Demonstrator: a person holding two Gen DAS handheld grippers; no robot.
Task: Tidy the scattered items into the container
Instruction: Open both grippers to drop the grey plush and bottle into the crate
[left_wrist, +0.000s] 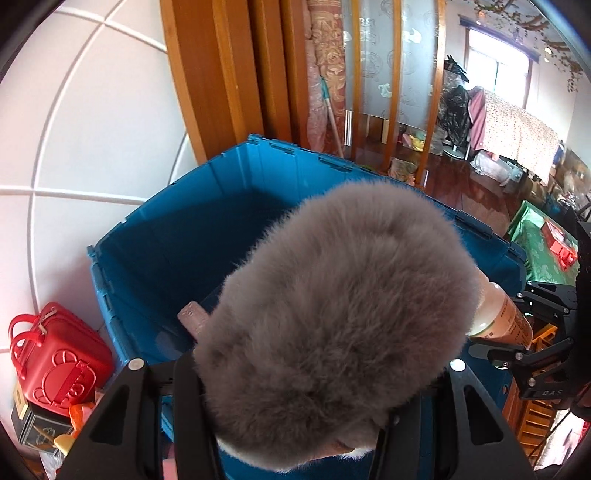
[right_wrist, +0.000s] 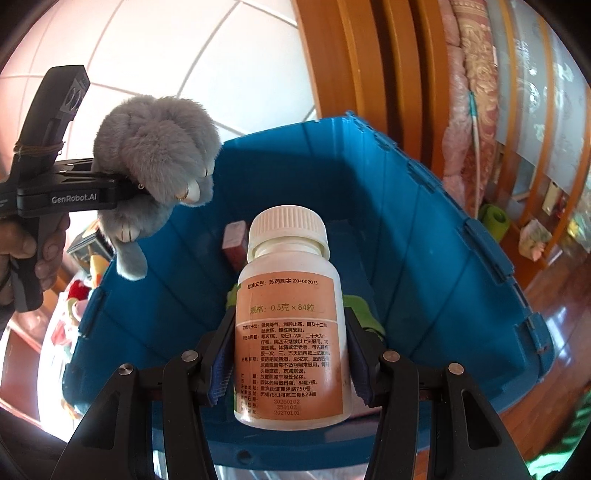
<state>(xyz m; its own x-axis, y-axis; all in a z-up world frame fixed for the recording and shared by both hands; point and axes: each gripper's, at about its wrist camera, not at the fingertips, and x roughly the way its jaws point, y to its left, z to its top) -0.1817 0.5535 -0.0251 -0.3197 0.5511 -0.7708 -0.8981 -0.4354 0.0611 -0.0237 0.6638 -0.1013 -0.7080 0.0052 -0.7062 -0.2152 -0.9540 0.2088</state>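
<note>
Left wrist view: the left tongs (left_wrist: 295, 417) are closed on the grey plush toy (left_wrist: 340, 314), which fills the space ahead of them and hangs over the near rim of the blue container (left_wrist: 155, 236). The fur hides the contact points, so grip security cannot be verified; a shallow hold on loose fur could slip, and the toy could fall outside the near wall. The right tongs (left_wrist: 517, 354) with the pill bottle (left_wrist: 498, 317) sit just beside the toy, so a collision is possible if both move together. Right wrist view: the right tongs (right_wrist: 290, 354) clamp the pill bottle (right_wrist: 290, 325) at its labelled body, above the container (right_wrist: 443, 258) interior. The smooth plastic may slide through the pads. On release, the bottle could strike the small box (right_wrist: 234, 243) ahead of it.
</note>
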